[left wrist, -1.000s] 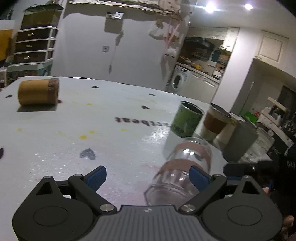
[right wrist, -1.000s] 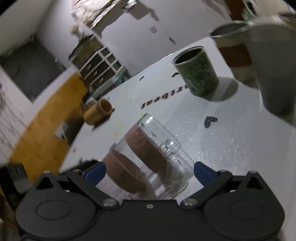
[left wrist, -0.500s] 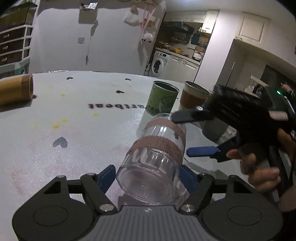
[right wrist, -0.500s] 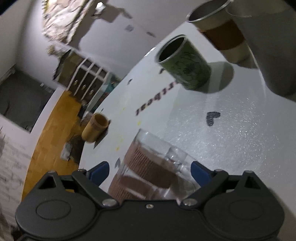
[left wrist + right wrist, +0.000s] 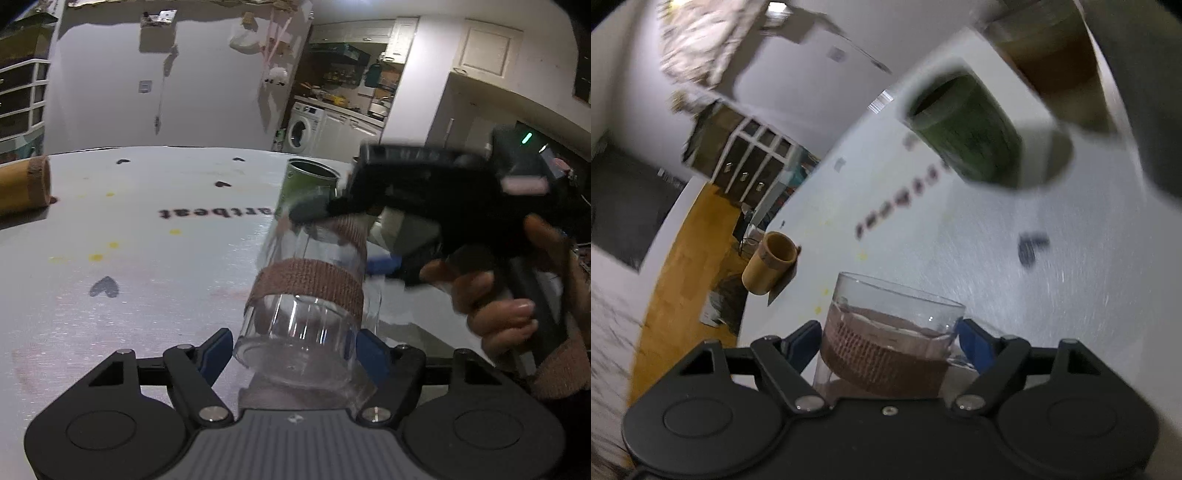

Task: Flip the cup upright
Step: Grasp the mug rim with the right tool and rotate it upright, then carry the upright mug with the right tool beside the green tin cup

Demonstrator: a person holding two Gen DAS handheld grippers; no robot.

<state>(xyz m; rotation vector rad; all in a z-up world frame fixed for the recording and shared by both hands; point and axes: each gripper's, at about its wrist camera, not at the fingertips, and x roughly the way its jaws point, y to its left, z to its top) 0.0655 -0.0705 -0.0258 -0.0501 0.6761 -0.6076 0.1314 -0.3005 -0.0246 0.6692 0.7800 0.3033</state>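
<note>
Clear cup gripped at both ends, tilted over the white table.

The glass cup (image 5: 306, 314) leans, its base toward the left gripper (image 5: 293, 350) and its mouth slanting up toward the green cup (image 5: 308, 188) behind. The left fingers (image 5: 216, 349) clamp its base; the right gripper (image 5: 890, 341), blurred, clasps its rim end, and the right hand (image 5: 513, 291) wraps the handle.

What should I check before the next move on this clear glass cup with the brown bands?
1. Left hand-held gripper on the base of the glass cup: ok, both pads touch.
2. Right hand-held gripper around the rim end: ok; contact cannot tell.
3. Cup upright: not ok, tilted.
4. Green cup close behind: not ok.
5. Bamboo cup far left: ok.
</note>
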